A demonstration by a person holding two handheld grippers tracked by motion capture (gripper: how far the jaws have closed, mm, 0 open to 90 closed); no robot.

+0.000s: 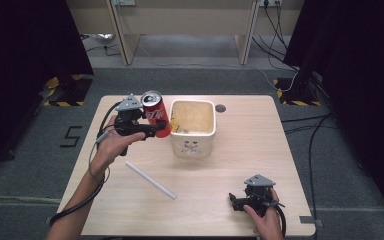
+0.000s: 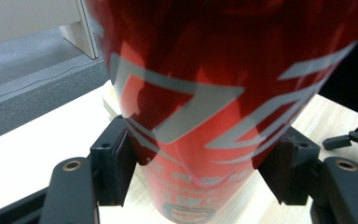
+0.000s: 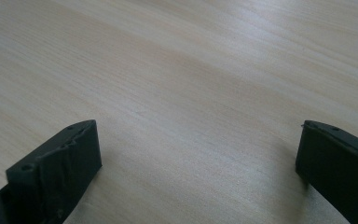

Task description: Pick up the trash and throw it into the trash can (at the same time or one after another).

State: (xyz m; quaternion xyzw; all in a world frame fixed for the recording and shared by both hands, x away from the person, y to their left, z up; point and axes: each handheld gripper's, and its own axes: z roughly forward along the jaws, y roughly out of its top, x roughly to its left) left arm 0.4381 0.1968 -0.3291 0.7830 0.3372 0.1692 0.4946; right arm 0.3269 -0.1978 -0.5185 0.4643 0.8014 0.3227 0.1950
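My left hand-held gripper (image 1: pixel 156 129) pinches the red can (image 1: pixel 155 113) above the bench (image 1: pixel 240 160), beside the white bin (image 1: pixel 194 129); my right hand-held gripper (image 1: pixel 236 201) rests spread near the front right corner.

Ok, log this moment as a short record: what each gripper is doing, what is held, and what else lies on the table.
left gripper: shut on the red can, lifted off the table and tilted
can position: beside the left wall of the cream bin, not over its opening
right gripper: open, nothing between the jaws, low over bare wood near the table's front right
bin: upright at the table's middle, some items inside, too small to identify
white stick: lying flat in front of the bin, untouched
table: light wood
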